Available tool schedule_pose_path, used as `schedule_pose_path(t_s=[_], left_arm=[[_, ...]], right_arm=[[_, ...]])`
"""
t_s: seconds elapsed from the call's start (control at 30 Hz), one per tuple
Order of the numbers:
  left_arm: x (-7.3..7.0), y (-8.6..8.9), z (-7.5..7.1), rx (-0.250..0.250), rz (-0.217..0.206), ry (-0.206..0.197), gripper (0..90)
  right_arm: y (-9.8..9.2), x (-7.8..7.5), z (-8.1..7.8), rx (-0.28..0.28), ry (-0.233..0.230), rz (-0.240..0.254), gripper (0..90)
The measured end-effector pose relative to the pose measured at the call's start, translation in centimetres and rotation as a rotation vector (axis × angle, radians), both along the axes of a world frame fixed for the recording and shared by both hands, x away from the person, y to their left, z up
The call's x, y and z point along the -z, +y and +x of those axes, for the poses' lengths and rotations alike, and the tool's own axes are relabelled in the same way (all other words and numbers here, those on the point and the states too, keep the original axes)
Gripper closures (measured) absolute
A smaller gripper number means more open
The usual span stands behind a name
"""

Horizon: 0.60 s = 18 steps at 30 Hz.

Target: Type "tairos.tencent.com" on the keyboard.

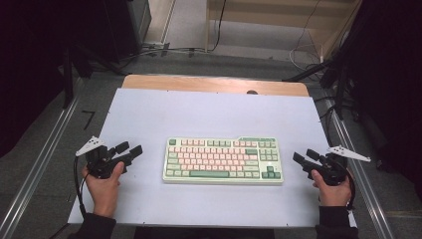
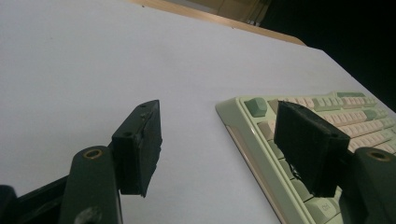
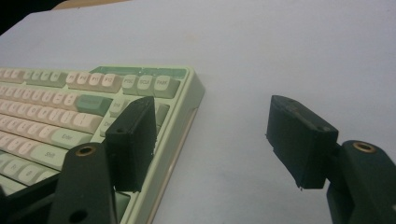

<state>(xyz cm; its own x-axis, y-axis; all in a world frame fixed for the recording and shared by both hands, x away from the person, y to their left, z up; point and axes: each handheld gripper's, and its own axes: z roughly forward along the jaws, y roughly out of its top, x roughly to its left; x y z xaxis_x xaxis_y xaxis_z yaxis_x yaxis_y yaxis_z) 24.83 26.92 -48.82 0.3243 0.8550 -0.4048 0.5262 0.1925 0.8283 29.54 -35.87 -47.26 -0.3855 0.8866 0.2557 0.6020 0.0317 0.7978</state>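
left gripper (image 1: 128, 149) black, jaws wide, empty, near table (image 1: 209, 114) left edge | right gripper (image 1: 305, 156) same, right edge | keyboard (image 1: 222, 160) mid-front, green-pink plastic, keys "Enter", "Shift"

The right gripper (image 3: 212, 140) holds its two black jaws wide apart with nothing between them, the keyboard's (image 3: 93, 107) pale green end corner lying behind the left jaw, bare white table (image 3: 289, 56) beyond.
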Motion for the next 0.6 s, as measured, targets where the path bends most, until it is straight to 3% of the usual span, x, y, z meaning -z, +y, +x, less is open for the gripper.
schedule_pose_path(t_s=[0.3,0.47,0.6], left_arm=[[-0.2,-1.1,0.0,0.034,0.001,-0.012,35.2],[-0.4,-3.0,0.5,0.102,-0.007,-0.023,39.3],[-0.6,-4.8,1.4,0.195,-0.036,-0.012,42.3]], right_arm=[[1.0,-0.1,-0.1,-0.03,0.002,-0.005,31.2],[1.6,-0.1,-0.1,-0.049,0.002,-0.012,31.1],[1.9,-0.1,-0.2,-0.056,0.004,-0.005,31.0]])
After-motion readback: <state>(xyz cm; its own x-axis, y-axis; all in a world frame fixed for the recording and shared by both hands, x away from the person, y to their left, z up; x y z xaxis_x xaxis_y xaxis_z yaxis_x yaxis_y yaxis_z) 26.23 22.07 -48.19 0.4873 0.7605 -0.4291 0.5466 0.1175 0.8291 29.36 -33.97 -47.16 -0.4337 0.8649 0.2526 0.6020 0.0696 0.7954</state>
